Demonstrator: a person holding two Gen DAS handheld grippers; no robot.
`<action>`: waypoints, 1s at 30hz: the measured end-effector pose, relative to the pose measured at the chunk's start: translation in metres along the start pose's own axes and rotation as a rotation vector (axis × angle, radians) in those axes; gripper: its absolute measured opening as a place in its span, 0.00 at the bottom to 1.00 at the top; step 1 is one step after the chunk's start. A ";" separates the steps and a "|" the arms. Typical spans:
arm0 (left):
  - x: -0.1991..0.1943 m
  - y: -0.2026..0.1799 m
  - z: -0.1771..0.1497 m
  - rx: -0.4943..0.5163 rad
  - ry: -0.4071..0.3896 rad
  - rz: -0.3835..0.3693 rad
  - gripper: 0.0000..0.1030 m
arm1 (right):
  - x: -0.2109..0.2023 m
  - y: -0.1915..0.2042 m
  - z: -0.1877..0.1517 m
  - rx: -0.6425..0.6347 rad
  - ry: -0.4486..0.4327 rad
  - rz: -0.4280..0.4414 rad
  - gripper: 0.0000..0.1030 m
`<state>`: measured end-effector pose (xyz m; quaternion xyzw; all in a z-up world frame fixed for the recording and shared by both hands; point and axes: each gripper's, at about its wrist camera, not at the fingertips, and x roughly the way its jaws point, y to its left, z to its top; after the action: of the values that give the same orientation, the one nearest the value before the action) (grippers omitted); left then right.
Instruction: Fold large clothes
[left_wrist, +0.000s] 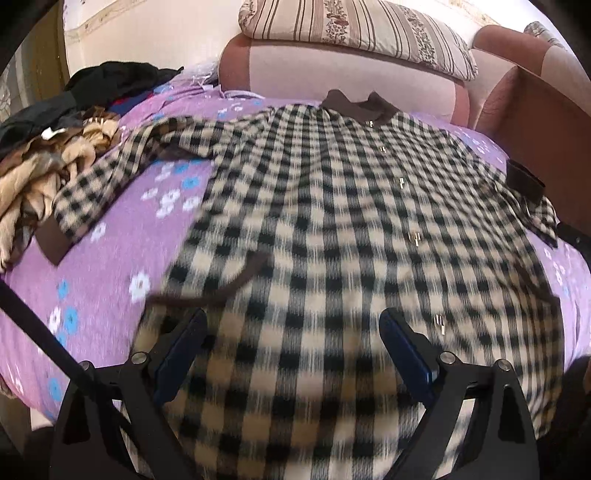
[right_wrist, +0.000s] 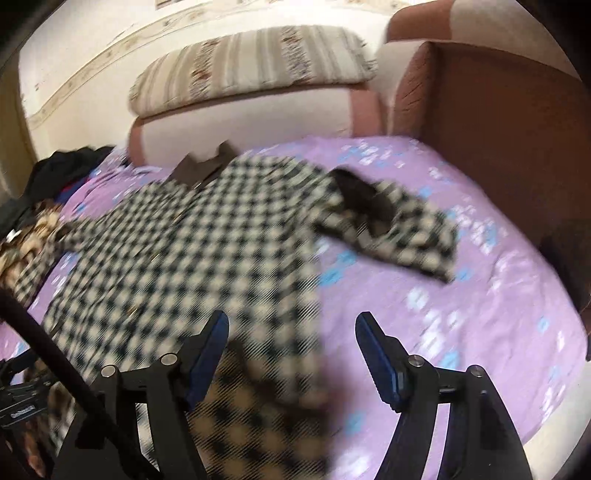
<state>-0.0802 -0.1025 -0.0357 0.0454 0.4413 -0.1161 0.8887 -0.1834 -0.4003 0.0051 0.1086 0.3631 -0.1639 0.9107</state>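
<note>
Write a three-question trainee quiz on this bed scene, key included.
1. True or false: the checked coat lies spread on the purple floral sheet.
2. What colour is the coat's collar? A) brown B) red C) white
3. Fill in: both the left gripper and the right gripper have jaws standing ____.

Key: 1 true; 2 A; 3 open.
</note>
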 end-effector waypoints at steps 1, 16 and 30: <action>0.002 -0.001 0.006 0.001 -0.010 0.002 0.91 | 0.003 -0.007 0.007 -0.001 -0.013 -0.015 0.77; 0.036 0.014 0.014 -0.009 -0.054 -0.027 0.91 | 0.120 -0.050 0.094 -0.149 0.089 -0.240 0.09; 0.011 0.052 0.028 -0.158 -0.105 -0.131 0.91 | 0.047 0.042 0.198 0.013 -0.015 0.163 0.09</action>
<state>-0.0392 -0.0595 -0.0283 -0.0601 0.4037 -0.1411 0.9019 -0.0119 -0.4349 0.1165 0.1426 0.3451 -0.0923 0.9231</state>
